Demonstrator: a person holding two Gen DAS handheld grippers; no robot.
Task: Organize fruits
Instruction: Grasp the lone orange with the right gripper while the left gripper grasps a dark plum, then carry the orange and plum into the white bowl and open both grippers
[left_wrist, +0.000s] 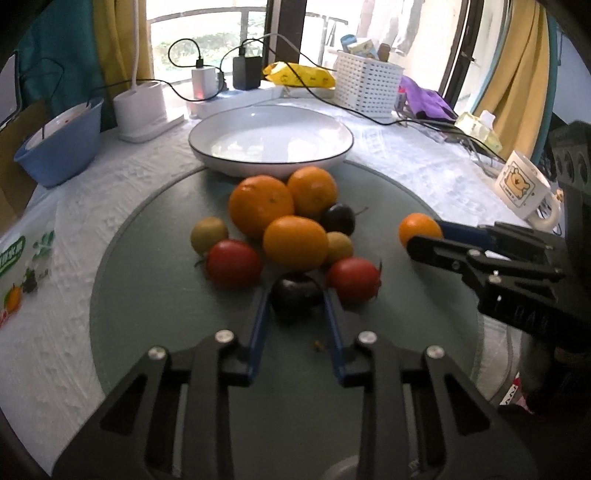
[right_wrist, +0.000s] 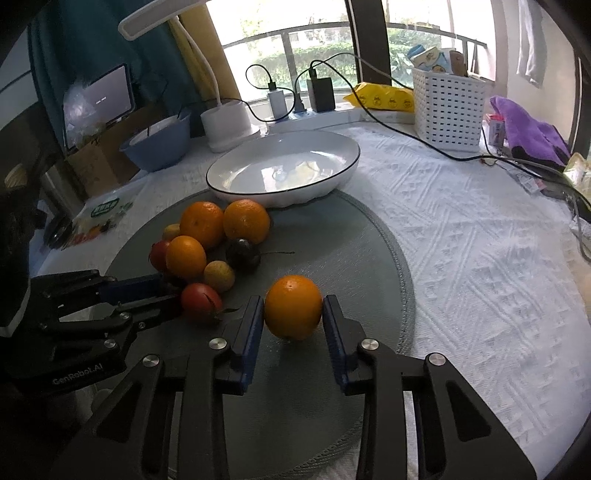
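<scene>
On a round grey mat (left_wrist: 147, 295) lies a pile of fruit: oranges (left_wrist: 260, 205), red tomatoes (left_wrist: 233, 263), small yellow-green fruits (left_wrist: 208, 234) and a dark plum (left_wrist: 338, 218). My left gripper (left_wrist: 295, 293) is shut on another dark plum (left_wrist: 295, 301) at the near side of the pile, blue pads against both its sides. Off to the right, my right gripper (right_wrist: 293, 305) is shut on a lone orange (right_wrist: 293, 306) that rests on the mat (right_wrist: 351, 258). An empty white plate (left_wrist: 271, 164) with a dark rim stands just behind the pile.
A blue bowl (left_wrist: 59, 147) and white lamp base (left_wrist: 140, 107) stand at the back left. A power strip with chargers and cables (left_wrist: 236, 74), a white basket (left_wrist: 365, 85) and purple cloth (left_wrist: 424, 96) line the back. A mug (left_wrist: 524, 188) sits at right, a printed packet (left_wrist: 18, 273) at left.
</scene>
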